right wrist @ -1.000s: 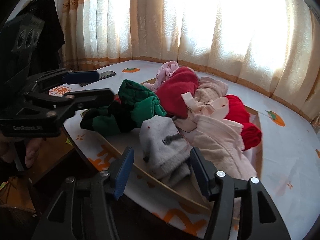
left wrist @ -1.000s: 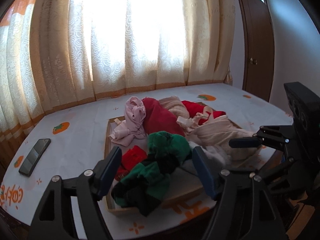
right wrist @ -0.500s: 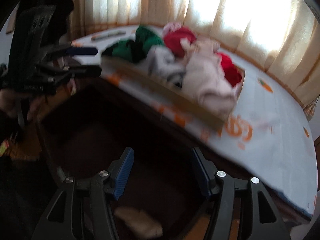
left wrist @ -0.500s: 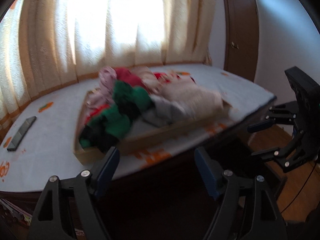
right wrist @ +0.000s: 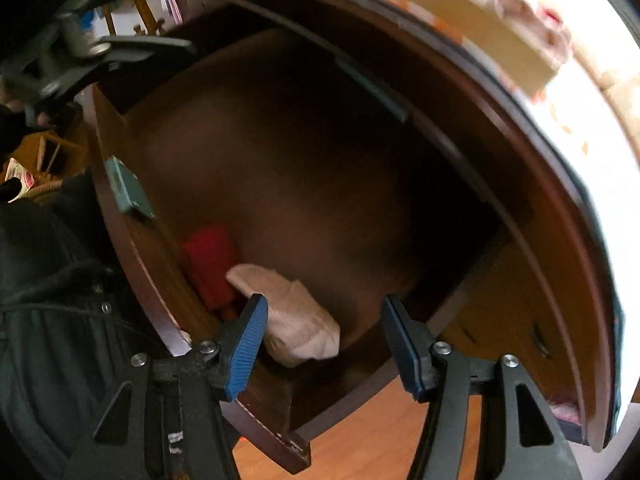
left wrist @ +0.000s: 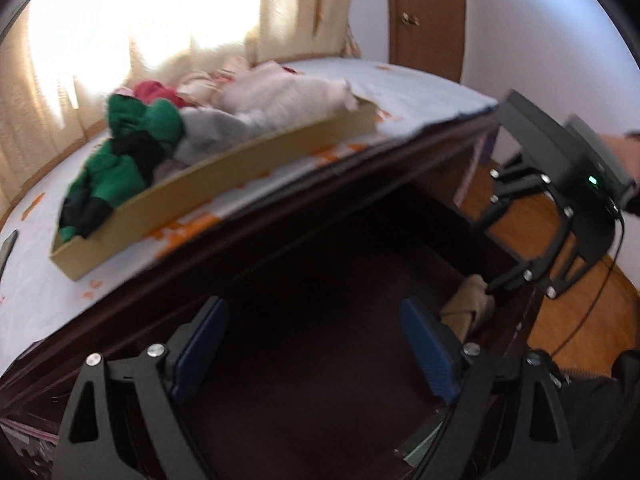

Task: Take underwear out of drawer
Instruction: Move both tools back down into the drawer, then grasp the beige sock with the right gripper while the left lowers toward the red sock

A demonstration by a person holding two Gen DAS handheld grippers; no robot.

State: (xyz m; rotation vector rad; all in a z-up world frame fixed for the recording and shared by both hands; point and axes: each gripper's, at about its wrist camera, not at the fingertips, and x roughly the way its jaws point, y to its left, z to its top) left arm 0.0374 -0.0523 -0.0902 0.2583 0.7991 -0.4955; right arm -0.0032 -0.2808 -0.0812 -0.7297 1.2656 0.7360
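Presently, two grippers and two containers are on view.

Container one: an open dark wooden drawer [right wrist: 280,160], pulled out below the worktop [left wrist: 420,88]. Contents, counted: two rolled pieces of underwear in the corner nearest the right gripper, one cream-white [right wrist: 292,316] and one red [right wrist: 208,264], lying side by side and touching. A small green-grey flat item [right wrist: 124,188] sits on the drawer's front edge; what it is cannot be told. The rest of the drawer floor is dark and blurred.

Container two: one shallow cardboard tray [left wrist: 224,176] on the white, orange-printed cloth of the worktop. Contents: a heap of garments, of which a green-and-black bundle [left wrist: 120,160], a grey piece [left wrist: 216,132], a pale pink-white piece [left wrist: 288,92] and a red piece [left wrist: 152,90] can be counted; more perhaps lie behind, blurred against the curtained window.

Left gripper [left wrist: 316,344]: jaws spread wide and opening, nothing between them, above the drawer's dark interior.

Right gripper [right wrist: 320,336]: pointing down into the drawer, jaws apart, pinching nothing; the cream-white underwear lies just beyond its left pad, apparently not clamped.

One dark phone [left wrist: 6,252] lies at the worktop's far left edge.
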